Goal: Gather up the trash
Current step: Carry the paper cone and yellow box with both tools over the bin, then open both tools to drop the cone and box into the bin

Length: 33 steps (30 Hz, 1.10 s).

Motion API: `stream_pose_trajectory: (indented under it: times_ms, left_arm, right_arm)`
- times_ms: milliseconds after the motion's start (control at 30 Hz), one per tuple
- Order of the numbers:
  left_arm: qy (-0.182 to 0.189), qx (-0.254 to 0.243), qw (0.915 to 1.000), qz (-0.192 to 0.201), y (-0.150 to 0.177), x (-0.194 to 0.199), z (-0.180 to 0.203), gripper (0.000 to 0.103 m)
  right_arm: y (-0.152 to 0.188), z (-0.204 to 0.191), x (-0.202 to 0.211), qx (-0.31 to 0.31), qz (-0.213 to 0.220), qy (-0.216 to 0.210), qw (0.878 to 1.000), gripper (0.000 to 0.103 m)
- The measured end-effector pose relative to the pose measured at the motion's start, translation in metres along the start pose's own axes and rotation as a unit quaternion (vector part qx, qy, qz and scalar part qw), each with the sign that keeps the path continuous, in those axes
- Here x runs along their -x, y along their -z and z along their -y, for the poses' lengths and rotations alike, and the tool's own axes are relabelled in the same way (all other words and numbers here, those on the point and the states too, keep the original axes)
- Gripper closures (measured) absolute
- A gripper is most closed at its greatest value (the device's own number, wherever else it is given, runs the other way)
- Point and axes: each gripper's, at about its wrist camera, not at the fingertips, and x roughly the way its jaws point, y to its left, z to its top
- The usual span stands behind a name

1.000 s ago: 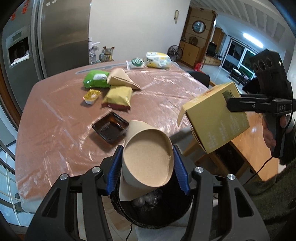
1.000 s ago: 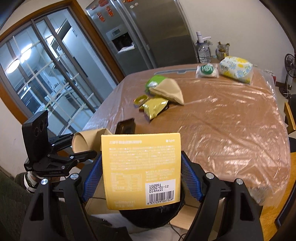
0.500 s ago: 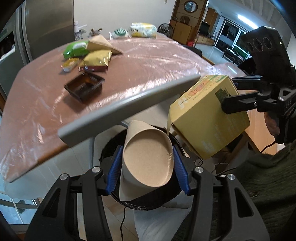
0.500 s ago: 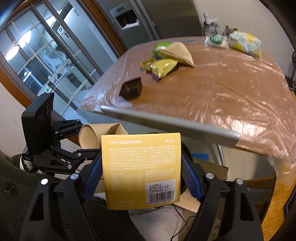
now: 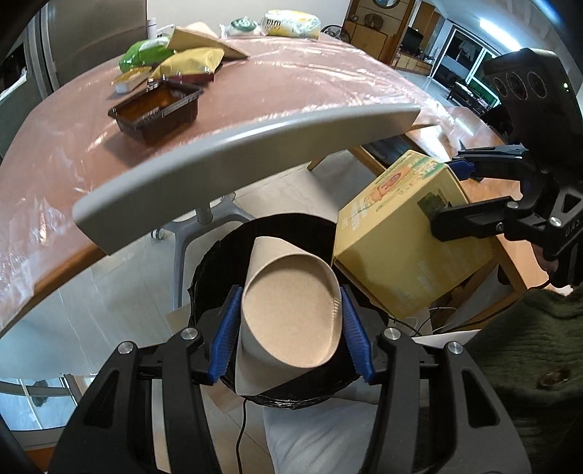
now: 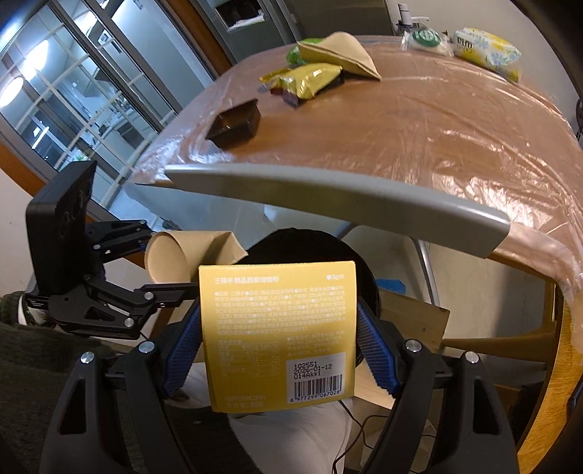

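My left gripper point(image 5: 289, 313) is shut on a brown paper cone point(image 5: 291, 310) and holds it over the black-lined trash bin point(image 5: 215, 262) below the table edge. My right gripper point(image 6: 278, 335) is shut on a yellow cardboard box point(image 6: 278, 335), also over the bin point(image 6: 320, 244). The box point(image 5: 404, 248) and right gripper point(image 5: 455, 193) show at the right of the left wrist view. The cone point(image 6: 171, 260) and left gripper point(image 6: 171, 264) show at the left of the right wrist view. A dark plastic tray point(image 5: 156, 107), snack bags point(image 5: 189, 63) and another paper cone point(image 6: 339, 53) lie on the table.
A grey chair back point(image 5: 237, 146) curves across above the bin in both views point(image 6: 328, 197). The plastic-covered table point(image 6: 419, 124) also holds tissue packs point(image 6: 484, 49) at its far side. A fridge point(image 5: 91, 32) and glass doors point(image 6: 73, 91) stand behind.
Both grippers have dropped from table height to below the table edge, bringing the cone and the box down over the bin. Both grips are unchanged.
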Motion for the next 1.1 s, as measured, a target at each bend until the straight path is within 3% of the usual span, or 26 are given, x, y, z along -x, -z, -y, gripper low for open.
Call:
stream_pose_trajectory:
  times_ms: [467,1100]
  left_arm:
    - [-0.010,-0.001,0.9993,-0.035,0.014,-0.037,-0.013,0.049]
    - [-0.015,0.003,0.9985,-0.053,0.011,-0.053,-0.018,0.049]
  right_arm:
    - [0.001,0.005,-0.043,0.018,-0.031,0.036,0.999,0.026]
    - [0.001,-0.010,-0.081,0.041,-0.057,0.071,0.995,0.026]
